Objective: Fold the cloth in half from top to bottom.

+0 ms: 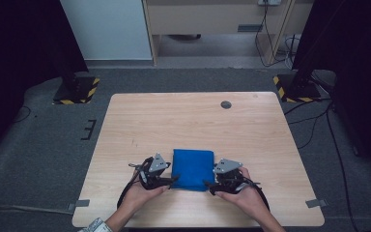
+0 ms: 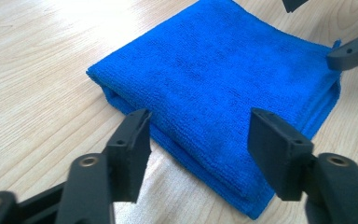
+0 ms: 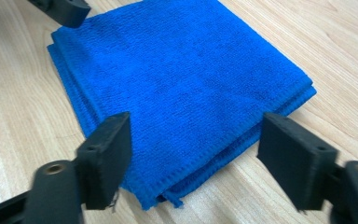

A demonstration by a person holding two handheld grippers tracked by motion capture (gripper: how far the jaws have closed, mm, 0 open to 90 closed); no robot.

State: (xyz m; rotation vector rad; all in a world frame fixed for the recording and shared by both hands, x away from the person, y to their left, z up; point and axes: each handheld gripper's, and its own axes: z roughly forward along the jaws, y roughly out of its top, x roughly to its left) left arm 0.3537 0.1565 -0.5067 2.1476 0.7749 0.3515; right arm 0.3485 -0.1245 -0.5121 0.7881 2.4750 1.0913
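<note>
1. Blue cloth (image 1: 192, 168) lies folded into a neat square, flat on the wooden table (image 1: 193, 121), near the person's edge and roughly centred left to right.
2. Colour is a saturated royal blue; surface is a fine terry or microfibre weave with small ribbed texture, seen close in both gripper views.
3. Several layers are stacked: the left gripper view shows a rounded fold along the cloth's (image 2: 214, 88) near-left side, with layered edges at the corner lowest in that view.
4. The right gripper view shows stitched hems on the cloth (image 3: 182, 84), stacked layer edges down its right side, and a small loose bit of hem sticking out at the near corner.
5. Top face is smooth, no big wrinkles; corners are mostly aligned.
6. Left gripper (image 1: 173, 180) sits at the cloth's near-left corner, jaws spread apart, pads not pressing anything; the cloth edge lies just ahead between them.
7. Right gripper (image 1: 207, 184) sits at the near-right corner, jaws wide, nothing clamped; the cloth corner lies between them but untouched.
8. Both hands rest low on the table beside the cloth.
</note>
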